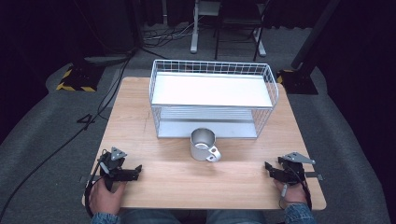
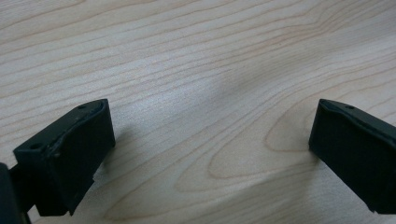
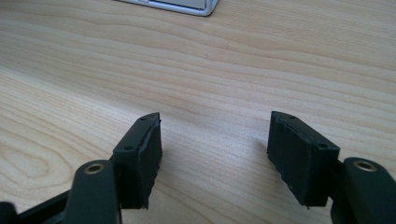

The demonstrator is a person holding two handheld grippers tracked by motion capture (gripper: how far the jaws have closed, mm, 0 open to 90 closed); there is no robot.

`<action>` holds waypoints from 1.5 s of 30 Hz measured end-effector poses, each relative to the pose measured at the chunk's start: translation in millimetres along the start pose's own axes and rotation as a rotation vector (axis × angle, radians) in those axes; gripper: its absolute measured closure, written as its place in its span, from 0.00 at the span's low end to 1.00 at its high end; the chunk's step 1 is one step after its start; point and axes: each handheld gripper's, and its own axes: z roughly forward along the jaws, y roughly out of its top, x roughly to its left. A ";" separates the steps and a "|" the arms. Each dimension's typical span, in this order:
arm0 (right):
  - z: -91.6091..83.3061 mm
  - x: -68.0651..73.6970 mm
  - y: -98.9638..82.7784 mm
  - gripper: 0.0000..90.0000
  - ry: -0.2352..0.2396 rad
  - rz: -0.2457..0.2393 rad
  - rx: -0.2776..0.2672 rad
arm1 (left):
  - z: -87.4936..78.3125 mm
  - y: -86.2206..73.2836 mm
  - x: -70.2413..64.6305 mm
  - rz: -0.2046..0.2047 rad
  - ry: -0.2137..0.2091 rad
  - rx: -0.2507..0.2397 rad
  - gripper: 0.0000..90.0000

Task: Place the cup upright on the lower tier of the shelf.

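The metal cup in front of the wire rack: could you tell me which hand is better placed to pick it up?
Probably the right. The cup's handle points toward the right tool. Both tools, including the left tool, rest open at similar distances.

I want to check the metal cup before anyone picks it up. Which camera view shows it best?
The high view: the metal cup stands upright on the table, just before the wire rack, handle toward the person. Each tool view looks along open jaws at bare wood; the right tool view adds a corner of the rack's base.

The rack (image 3: 180,5) is cut off by the right gripper view's top edge.
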 end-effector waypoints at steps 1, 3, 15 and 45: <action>0.1 -0.1 0.2 0.40 0.000 -0.002 0.001 | 0.0 0.0 0.0 0.000 0.000 0.000 0.01; -0.1 -0.1 0.6 0.39 0.001 0.000 0.005 | 0.0 0.0 0.0 0.000 0.000 0.000 0.01; -1.5 2.1 7.0 0.43 -0.026 0.032 0.040 | 0.0 0.1 0.0 0.000 0.000 0.000 0.01; -33.5 84.8 68.1 0.44 0.292 -0.108 -0.059 | 0.0 0.1 0.0 0.000 0.000 0.000 0.01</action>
